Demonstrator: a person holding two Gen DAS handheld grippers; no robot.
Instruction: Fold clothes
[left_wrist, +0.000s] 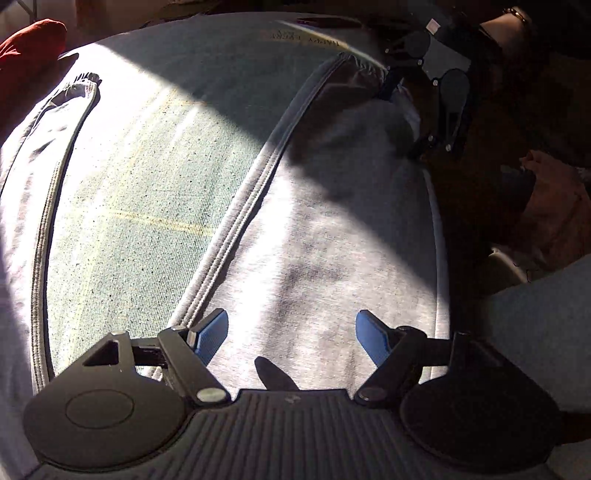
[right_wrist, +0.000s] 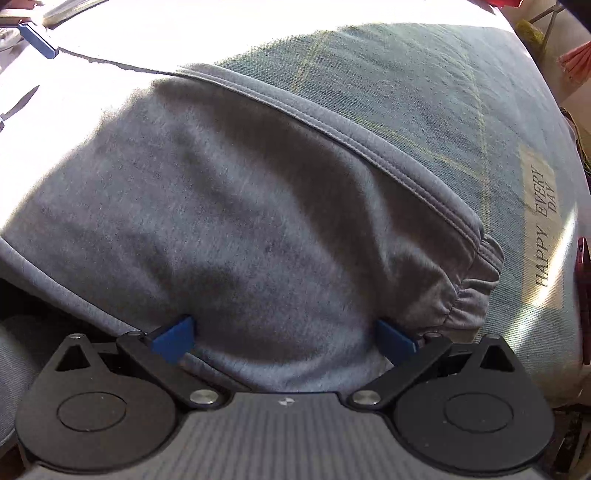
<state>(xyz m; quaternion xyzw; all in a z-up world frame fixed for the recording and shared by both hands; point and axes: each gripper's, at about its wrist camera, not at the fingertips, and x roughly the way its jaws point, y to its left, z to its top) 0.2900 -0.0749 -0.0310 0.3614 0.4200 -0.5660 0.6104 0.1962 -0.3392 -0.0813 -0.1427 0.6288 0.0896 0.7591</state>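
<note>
Grey jersey, a pair of sweatpants (left_wrist: 314, 229) by the look of the two legs and the gathered cuff, spread on a green cloth (left_wrist: 147, 177) with faint yellow lines.

Left wrist view, left to right: one leg (left_wrist: 22, 192) curves down the far left edge of the frame. Bare green cloth sits between. The second leg fills centre and right, its double-stitched seam (left_wrist: 243, 206) running from lower centre up to the upper right. That diagonal is the leg's long axis, lying straight ahead of the left gripper (left_wrist: 291, 332). Left gripper is spread wide, blue pads apart, nothing between them but flat fabric below. Upper right of the frame: the right gripper (left_wrist: 391, 88) sits at the leg's far end, by the cuff.

Right wrist view, left to right: a blue pad of the left gripper (right_wrist: 37, 37) shows small in the upper left corner, at the opposite end of the leg. Grey fabric bulks up through the centre. The cuff (right_wrist: 476, 291) bunches at lower right. A label reading "HAPPY EVERY DAY" (right_wrist: 543, 225) lies on the cloth at right. The right gripper (right_wrist: 284, 338) is released too; its pads straddle a mound of fabric without pinching it.

Judgement: one gripper stands at each end of the same leg. Right is nearer the cuff. Any fold turns on that seam line between them.
</note>
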